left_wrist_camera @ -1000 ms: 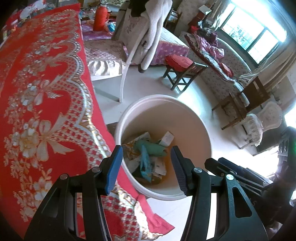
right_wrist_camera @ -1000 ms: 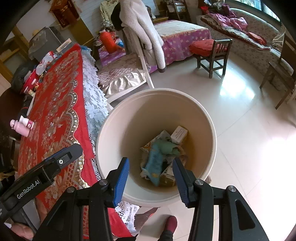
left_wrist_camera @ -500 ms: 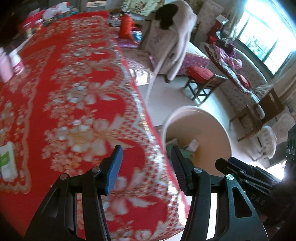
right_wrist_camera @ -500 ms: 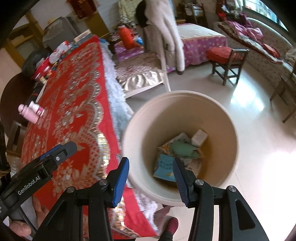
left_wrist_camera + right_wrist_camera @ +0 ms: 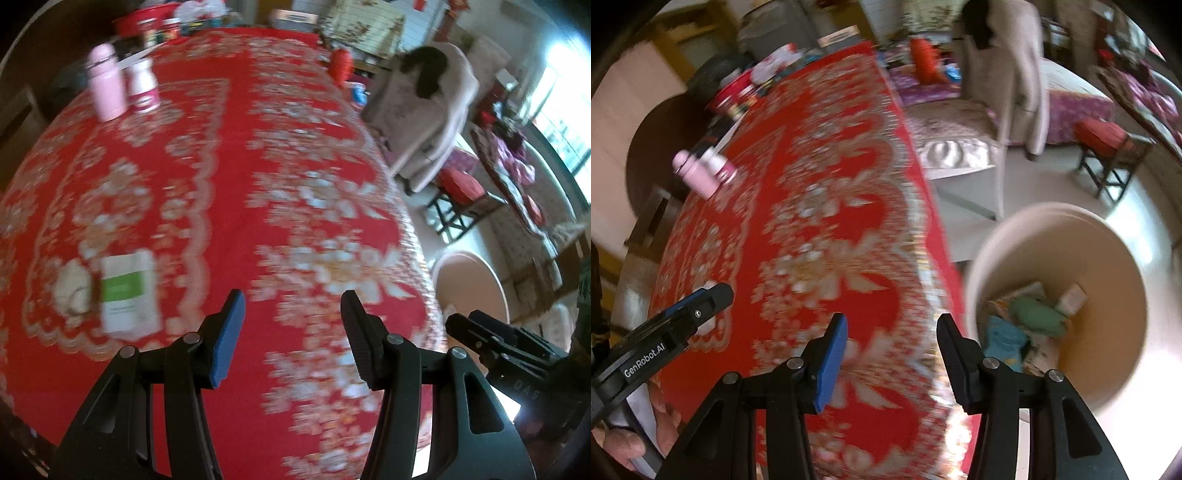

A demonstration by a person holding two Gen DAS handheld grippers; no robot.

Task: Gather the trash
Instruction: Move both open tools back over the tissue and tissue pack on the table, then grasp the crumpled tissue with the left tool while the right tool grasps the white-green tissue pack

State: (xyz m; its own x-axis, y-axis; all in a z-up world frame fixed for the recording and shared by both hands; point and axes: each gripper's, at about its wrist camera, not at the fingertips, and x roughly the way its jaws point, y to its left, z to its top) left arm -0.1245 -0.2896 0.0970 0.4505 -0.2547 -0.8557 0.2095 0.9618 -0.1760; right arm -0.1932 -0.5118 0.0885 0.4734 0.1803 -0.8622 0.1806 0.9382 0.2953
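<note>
Over the red flowered tablecloth [image 5: 229, 155] my left gripper [image 5: 291, 306] stands open with nothing between its fingers. A white-and-green packet [image 5: 127, 291] lies on the cloth to its left, with a crumpled pale wad [image 5: 74, 288] beside it. My right gripper [image 5: 892, 328] is open and empty above the table's edge. The cream bin [image 5: 1108, 369] stands on the floor to its right. Inside lie a green pouch [image 5: 1034, 314], a blue packet [image 5: 1001, 336] and a small white box [image 5: 1071, 295]. In the left wrist view the bin [image 5: 476, 280] shows at the right.
A pink bottle [image 5: 105, 88] and a white bottle [image 5: 142, 85] stand at the table's far left, with clutter behind them. A chair draped with a pale coat [image 5: 1008, 74] and a red-cushioned stool [image 5: 1108, 147] stand on the floor beyond. A hand [image 5: 620, 443] holds the left gripper.
Both grippers swung left from above the bin to over the red tablecloth. The bin slid to the right in both views. The packet and wad came into the left wrist view.
</note>
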